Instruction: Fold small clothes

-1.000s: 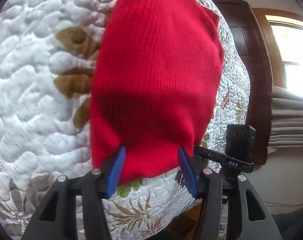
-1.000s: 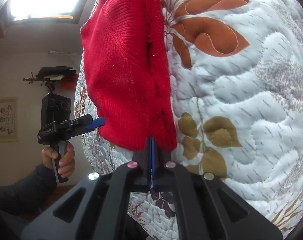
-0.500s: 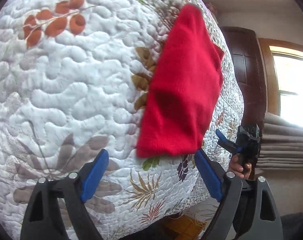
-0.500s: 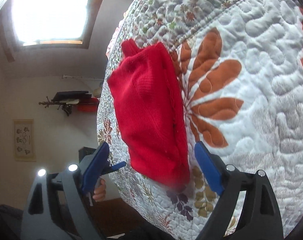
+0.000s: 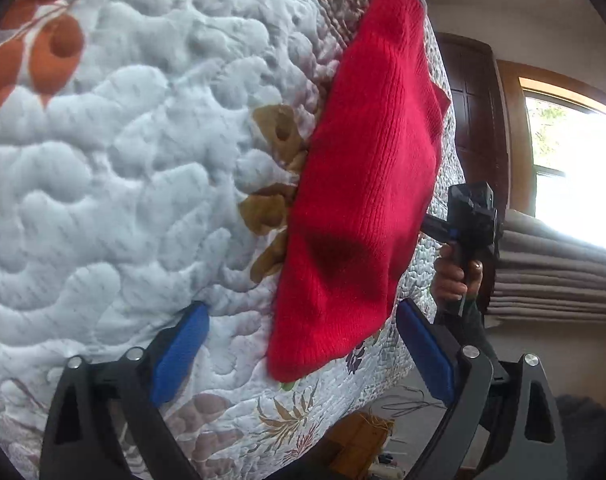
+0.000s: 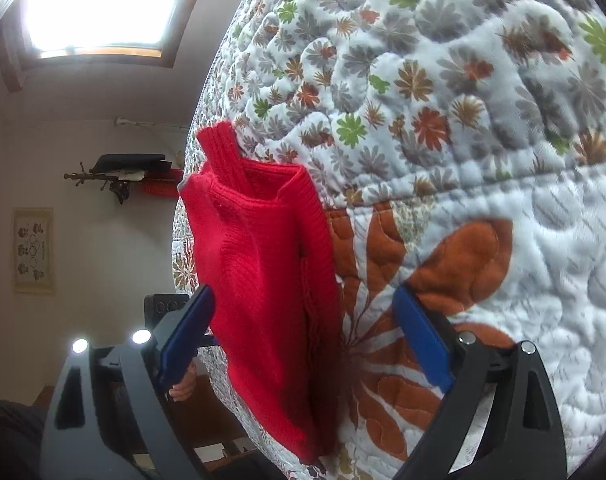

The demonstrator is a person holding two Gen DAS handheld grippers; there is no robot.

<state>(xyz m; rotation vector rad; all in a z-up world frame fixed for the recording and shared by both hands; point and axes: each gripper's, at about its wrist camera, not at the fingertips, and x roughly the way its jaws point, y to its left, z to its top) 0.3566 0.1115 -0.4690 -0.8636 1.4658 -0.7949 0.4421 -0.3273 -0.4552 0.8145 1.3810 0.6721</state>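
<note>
On quilt [image 5: 115, 168], red sweater [image 5: 367, 200] released, both grippers now open

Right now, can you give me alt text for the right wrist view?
A folded red knit sweater lies on a floral quilt, released, between the blue pads of the open right claw. The left claw's handle shows behind.

Left wrist view: red knit garment [image 5: 363, 200] covers the right gripper's [image 5: 433, 228] fingers at 3 o'clock, open or closed unclear. Quilt [image 5: 123, 160] cut off at 9 and 12. Right wrist view: left gripper [image 6: 165, 304] mostly behind near blue finger [image 6: 187, 336] at 8 o'clock; wall poster [image 6: 33, 250] too small to read.
</note>
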